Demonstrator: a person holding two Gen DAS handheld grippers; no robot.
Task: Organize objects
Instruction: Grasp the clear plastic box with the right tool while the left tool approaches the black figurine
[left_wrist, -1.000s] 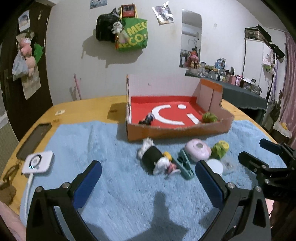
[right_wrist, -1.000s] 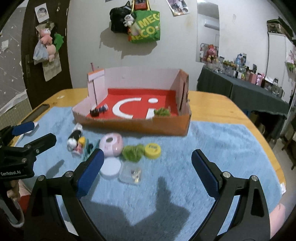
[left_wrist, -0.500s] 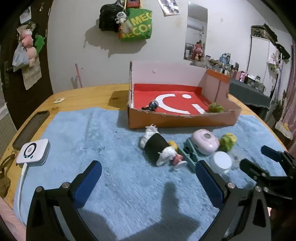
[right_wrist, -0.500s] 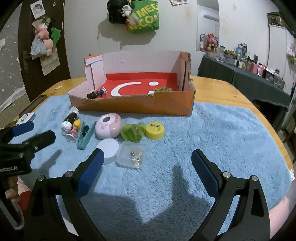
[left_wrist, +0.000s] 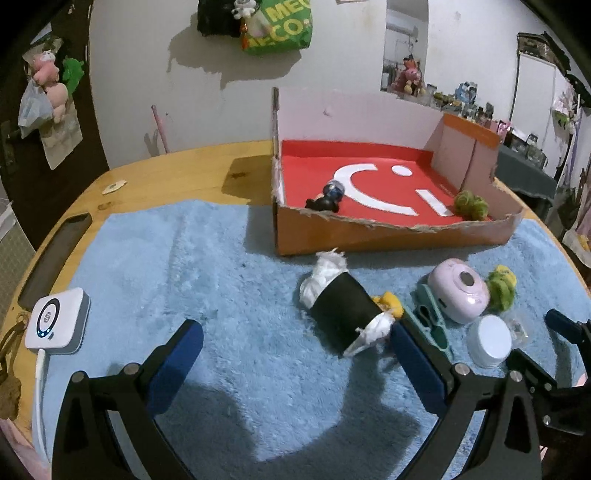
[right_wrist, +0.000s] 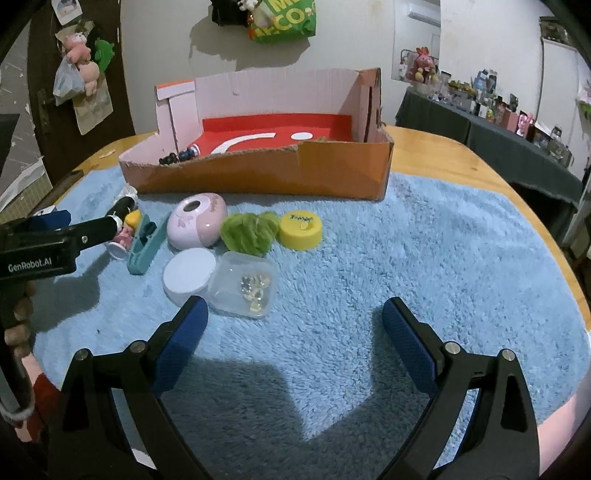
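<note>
Blue-padded left tongs (left_wrist: 295, 354) and right tongs (right_wrist: 295, 328), jaws wide, low over towel (right_wrist: 424, 258)

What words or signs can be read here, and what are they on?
"GenRobot.AI": side of the left gripper.
"MEC" over "CO": partly visible on the green bag on the wall.
White smiley-like sign: red floor of the cardboard box.
Yellow cap: dark print, too blurred to read.
White device: ring symbol, tiny mark unreadable.
</note>
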